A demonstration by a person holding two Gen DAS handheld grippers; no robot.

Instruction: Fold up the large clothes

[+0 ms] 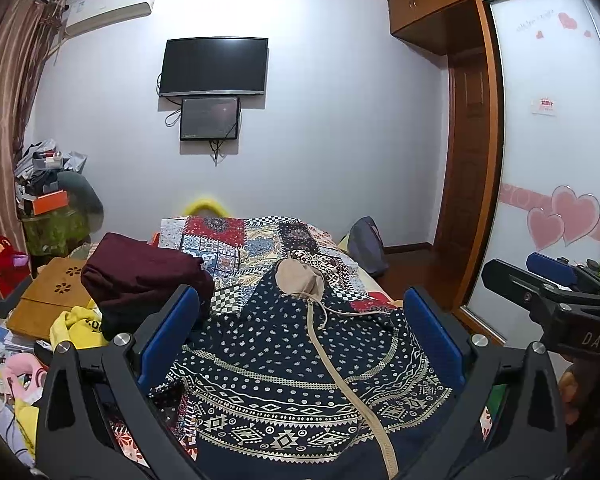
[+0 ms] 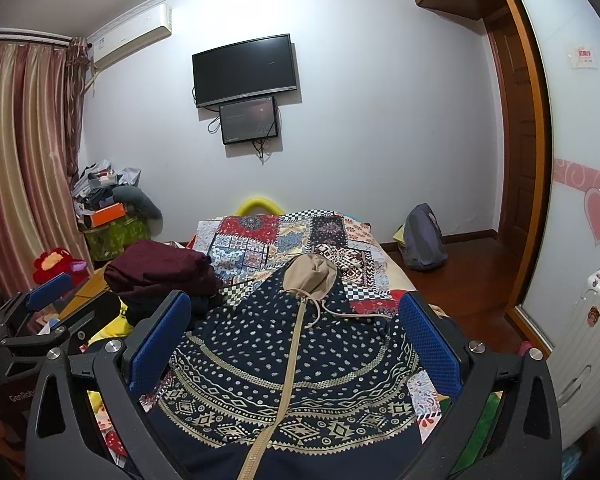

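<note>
A large navy hooded jacket (image 1: 300, 368) with white dots, diamond bands, a beige zipper and a beige-lined hood (image 1: 300, 278) lies spread on the bed, hood pointing away. It also shows in the right wrist view (image 2: 292, 360). My left gripper (image 1: 300, 336) hovers over its lower part, fingers wide apart and empty. My right gripper (image 2: 296, 336) hovers just to the right, open and empty; its body shows in the left wrist view (image 1: 556, 300). The left gripper's fingers (image 2: 48, 290) show at the left of the right wrist view.
A patchwork bedspread (image 1: 244, 240) covers the bed. A folded maroon garment (image 1: 140, 276) lies at left by a wooden board (image 1: 48, 296) and loose clutter. A grey backpack (image 2: 424, 240) sits on the floor. A wardrobe (image 1: 548, 120) stands right, and a white suitcase (image 2: 584, 340).
</note>
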